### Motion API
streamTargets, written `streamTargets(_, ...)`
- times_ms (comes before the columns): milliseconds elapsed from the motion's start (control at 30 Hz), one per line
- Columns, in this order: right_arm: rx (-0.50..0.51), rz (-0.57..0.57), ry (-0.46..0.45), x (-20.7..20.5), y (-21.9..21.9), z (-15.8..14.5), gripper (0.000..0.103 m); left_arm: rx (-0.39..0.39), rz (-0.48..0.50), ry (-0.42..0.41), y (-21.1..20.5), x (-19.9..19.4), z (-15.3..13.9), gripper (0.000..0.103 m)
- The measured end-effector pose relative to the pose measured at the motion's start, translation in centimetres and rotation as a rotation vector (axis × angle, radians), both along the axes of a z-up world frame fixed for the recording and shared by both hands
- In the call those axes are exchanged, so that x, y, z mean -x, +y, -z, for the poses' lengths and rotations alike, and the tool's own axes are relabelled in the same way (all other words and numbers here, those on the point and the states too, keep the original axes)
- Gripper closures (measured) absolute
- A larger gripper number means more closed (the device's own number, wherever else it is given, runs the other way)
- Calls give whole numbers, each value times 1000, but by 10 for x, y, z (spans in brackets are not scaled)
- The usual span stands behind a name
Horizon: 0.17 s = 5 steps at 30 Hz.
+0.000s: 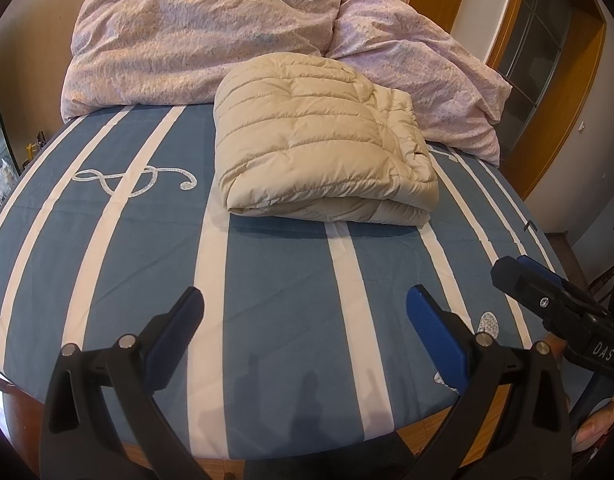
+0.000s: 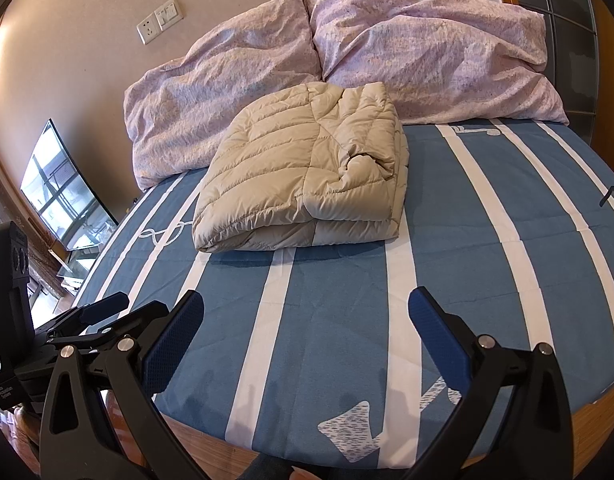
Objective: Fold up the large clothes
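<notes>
A beige quilted puffer garment (image 1: 323, 140) lies folded into a thick rectangle on the blue and white striped bed sheet (image 1: 267, 280), its front edge toward me. In the right wrist view the same garment (image 2: 303, 172) lies mid-bed, just before the pillows. My left gripper (image 1: 305, 312) hovers open over the near part of the bed, well short of the garment, holding nothing. My right gripper (image 2: 305, 314) is open too, over the near bed edge and empty. Each gripper shows in the other's view, the right gripper (image 1: 555, 304) at the right and the left gripper (image 2: 87, 320) at the left.
Two pink crumpled pillows (image 1: 203, 36) (image 1: 423, 80) lie against the headboard wall behind the garment. The wooden bed frame (image 2: 211, 440) runs along the near edge. A wall socket and switch (image 2: 159, 20) sit on the wall; a window (image 2: 63, 196) is at the left.
</notes>
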State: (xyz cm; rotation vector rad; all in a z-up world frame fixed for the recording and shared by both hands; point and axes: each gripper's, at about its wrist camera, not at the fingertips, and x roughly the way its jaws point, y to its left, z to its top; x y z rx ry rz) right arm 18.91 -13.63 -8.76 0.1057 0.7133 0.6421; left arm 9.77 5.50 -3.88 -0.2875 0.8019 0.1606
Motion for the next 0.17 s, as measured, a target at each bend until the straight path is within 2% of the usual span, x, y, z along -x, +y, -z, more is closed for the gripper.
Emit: streamTargets(167, 0, 0, 1, 0, 0, 0, 1, 4, -3, 3, 0, 0, 3, 2)
